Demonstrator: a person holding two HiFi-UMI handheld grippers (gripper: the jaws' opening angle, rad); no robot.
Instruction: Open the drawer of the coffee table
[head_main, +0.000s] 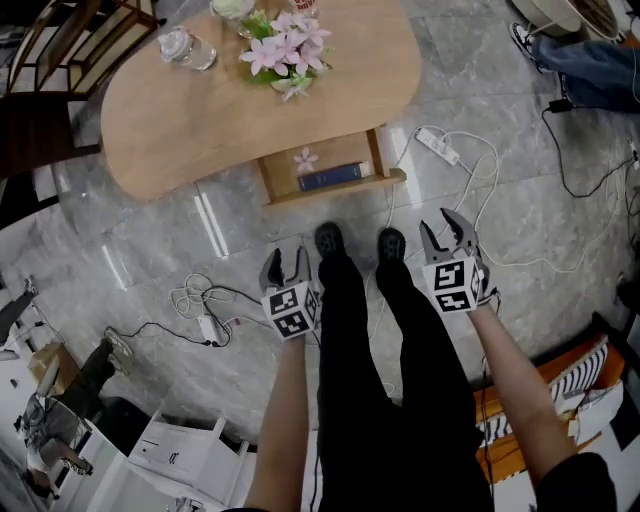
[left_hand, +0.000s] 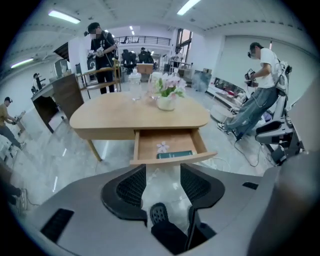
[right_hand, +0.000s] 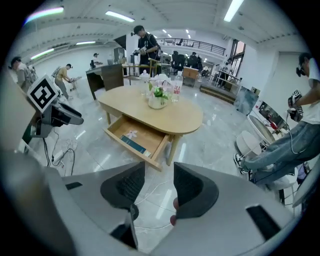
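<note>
The oval wooden coffee table (head_main: 200, 110) (left_hand: 115, 117) (right_hand: 175, 116) stands on the grey floor with its drawer (head_main: 382, 180) (left_hand: 145, 148) (right_hand: 117, 134) pulled out. Inside lie a dark book (head_main: 328, 178) (left_hand: 174, 154) (right_hand: 134, 144) and a pink flower (head_main: 305, 158) (left_hand: 162, 146). My left gripper (head_main: 286, 267) (left_hand: 162, 182) and my right gripper (head_main: 446, 233) (right_hand: 159, 186) hang above the floor on the near side of the drawer, well clear of it. Both are open, with nothing between their jaws.
On the tabletop stand a vase of pink flowers (head_main: 283, 50) (left_hand: 167, 92) (right_hand: 159, 95) and a water bottle (head_main: 186, 47). Cables and a power strip (head_main: 438, 146) lie on the floor. My shoes (head_main: 330, 240) stand just before the drawer. Other people stand around the room.
</note>
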